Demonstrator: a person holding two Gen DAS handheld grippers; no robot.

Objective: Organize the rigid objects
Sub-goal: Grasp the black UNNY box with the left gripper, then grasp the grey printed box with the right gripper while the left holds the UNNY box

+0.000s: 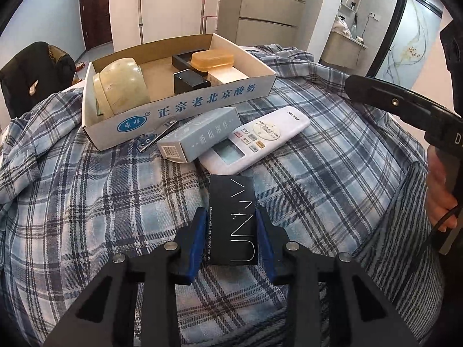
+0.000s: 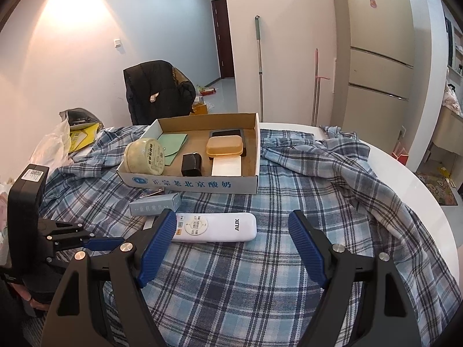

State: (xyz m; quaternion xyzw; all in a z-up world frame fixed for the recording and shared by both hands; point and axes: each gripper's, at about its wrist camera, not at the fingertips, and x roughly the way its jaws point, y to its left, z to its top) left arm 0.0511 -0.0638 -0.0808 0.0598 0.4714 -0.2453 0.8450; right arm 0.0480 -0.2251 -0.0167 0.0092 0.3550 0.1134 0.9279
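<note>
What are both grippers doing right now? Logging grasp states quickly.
Left gripper: closed on the black UNNY box.
Right gripper: open, holding nothing, above the white remote.

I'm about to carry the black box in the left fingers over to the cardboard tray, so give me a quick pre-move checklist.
1. Left gripper shut on black box: ok.
2. Box lifted off the plaid cloth: cannot tell.
3. Path ahead: remote and grey box lie between it and the cardboard tray; not ok, go over them.
4. Free floor in tray, middle: ok.
5. Right gripper open, holding nothing, clear of tray: ok.
</note>
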